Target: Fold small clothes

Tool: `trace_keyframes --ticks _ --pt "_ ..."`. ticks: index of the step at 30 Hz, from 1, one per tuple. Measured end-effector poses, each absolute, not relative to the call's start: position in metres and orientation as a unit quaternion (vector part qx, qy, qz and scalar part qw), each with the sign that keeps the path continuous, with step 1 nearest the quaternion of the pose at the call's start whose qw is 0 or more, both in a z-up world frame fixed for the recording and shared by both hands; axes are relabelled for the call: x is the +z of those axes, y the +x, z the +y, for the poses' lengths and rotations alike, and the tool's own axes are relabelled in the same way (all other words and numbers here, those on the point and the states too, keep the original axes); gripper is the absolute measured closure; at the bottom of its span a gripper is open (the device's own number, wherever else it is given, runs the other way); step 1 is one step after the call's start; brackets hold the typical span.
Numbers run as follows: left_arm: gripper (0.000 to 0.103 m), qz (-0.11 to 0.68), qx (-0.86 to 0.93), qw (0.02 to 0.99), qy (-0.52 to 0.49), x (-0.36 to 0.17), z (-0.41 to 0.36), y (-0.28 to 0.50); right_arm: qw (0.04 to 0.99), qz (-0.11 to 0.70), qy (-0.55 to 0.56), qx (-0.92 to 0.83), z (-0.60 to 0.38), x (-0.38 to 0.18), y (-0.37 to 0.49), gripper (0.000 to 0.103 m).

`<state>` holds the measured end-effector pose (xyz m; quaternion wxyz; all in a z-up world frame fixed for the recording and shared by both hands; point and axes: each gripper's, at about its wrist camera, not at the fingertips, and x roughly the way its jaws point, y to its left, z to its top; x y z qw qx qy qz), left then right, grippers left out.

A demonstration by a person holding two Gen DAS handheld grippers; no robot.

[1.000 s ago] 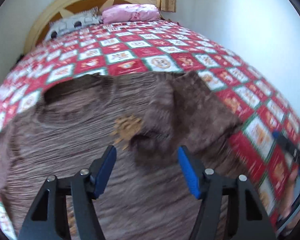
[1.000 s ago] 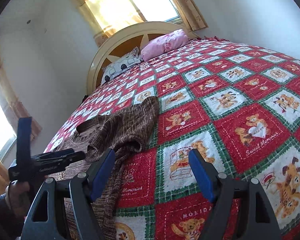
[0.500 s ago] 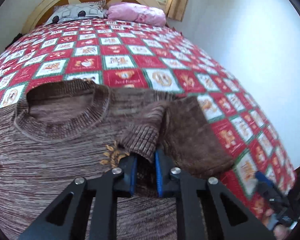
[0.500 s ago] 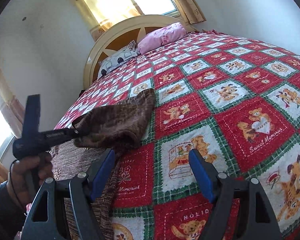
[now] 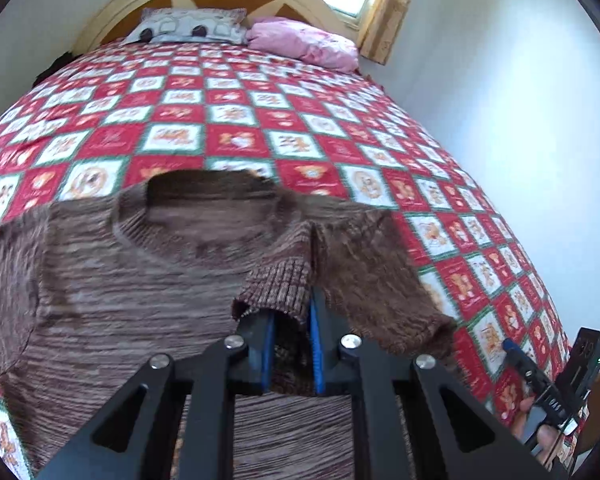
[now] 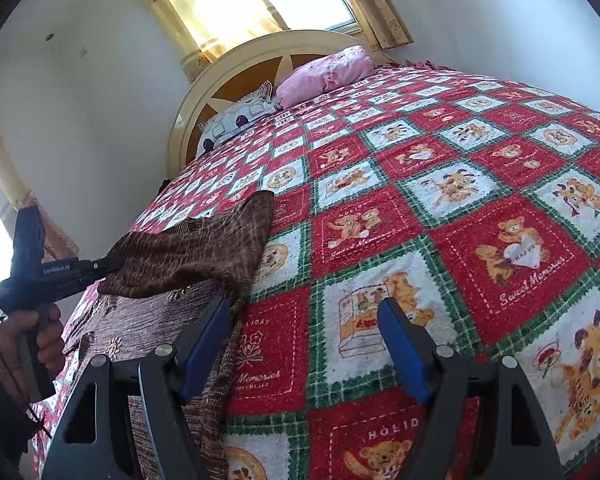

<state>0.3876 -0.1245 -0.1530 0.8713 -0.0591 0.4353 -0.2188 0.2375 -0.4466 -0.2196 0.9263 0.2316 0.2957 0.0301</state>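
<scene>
A small brown knit sweater point(image 5: 132, 280) lies flat on the bed, collar toward the headboard. My left gripper point(image 5: 291, 326) is shut on the ribbed cuff point(image 5: 278, 284) of its right sleeve point(image 5: 372, 280) and holds it lifted over the sweater's body. In the right wrist view the left gripper point(image 6: 114, 261) holds the raised sleeve point(image 6: 196, 252) off the bed. My right gripper point(image 6: 304, 336) is open and empty, low over the quilt just right of the sweater's edge point(image 6: 216, 376).
A red, white and green teddy-bear quilt point(image 6: 460, 220) covers the bed. A pink pillow point(image 5: 304, 42) and a patterned pillow point(image 5: 188, 30) lie at the headboard point(image 6: 240, 68). A white wall point(image 5: 520, 120) runs along the bed's right side.
My left gripper closed on the sleeve cuff and has lifted it up and leftward over the sweater. The right gripper has stayed open in much the same place.
</scene>
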Motion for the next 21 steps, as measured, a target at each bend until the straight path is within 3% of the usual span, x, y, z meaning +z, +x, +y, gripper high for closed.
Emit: trace_keyframes --ticks 5,10,16,21 --pt "0.086 0.454 -0.194 0.867 -0.065 -0.179 -0.104 0.39 0.926 0.298 0.231 0.03 -0.447 -0.22 0.238 0.027" --pt "0.069 0.479 -0.162 0.86 -0.063 -0.199 -0.094 0.397 0.925 0.299 0.232 0.03 -0.446 -0.22 0.238 0.027" --pt "0.071 0.452 -0.139 0.875 -0.106 -0.187 -0.062 0.398 0.924 0.302 0.231 0.029 -0.447 -0.222 0.24 0.027" --pt "0.071 0.482 -0.176 0.842 -0.166 -0.196 -0.057 0.416 0.924 0.304 0.23 0.026 -0.447 -0.222 0.241 0.027"
